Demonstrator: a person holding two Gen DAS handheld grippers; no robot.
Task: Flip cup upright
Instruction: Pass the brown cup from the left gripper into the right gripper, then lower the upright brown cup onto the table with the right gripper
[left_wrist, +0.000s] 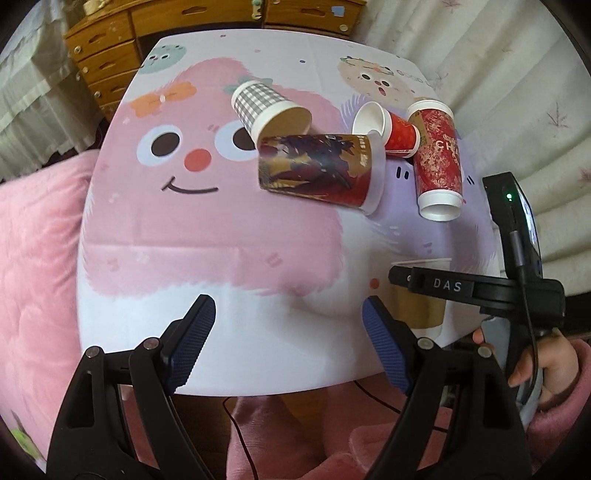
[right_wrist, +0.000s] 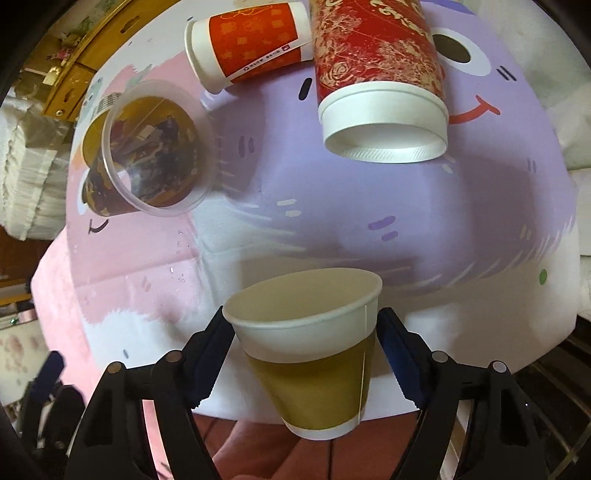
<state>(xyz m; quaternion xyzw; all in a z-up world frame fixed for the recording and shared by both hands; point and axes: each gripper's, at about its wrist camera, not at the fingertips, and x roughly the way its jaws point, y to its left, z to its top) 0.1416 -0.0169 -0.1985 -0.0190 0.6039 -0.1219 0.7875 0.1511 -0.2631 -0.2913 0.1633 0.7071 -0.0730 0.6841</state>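
My right gripper (right_wrist: 304, 341) is shut on an olive-and-white paper cup (right_wrist: 310, 354), held mouth-up and slightly tilted at the table's near edge; it also shows in the left wrist view (left_wrist: 421, 295). My left gripper (left_wrist: 288, 332) is open and empty above the near edge. Several cups lie on their sides further back: a checked cup (left_wrist: 262, 105), a dark printed plastic cup (left_wrist: 317, 166), a small red cup (left_wrist: 388, 129) and a tall red-and-gold cup (left_wrist: 437, 158).
The table (left_wrist: 184, 236) has a cartoon-print cloth. A pink blanket (left_wrist: 37, 277) lies to the left, wooden drawers (left_wrist: 110, 48) stand behind, and a curtain (left_wrist: 517, 92) hangs at the right. The right gripper's body (left_wrist: 517, 266) stands beside my left gripper.
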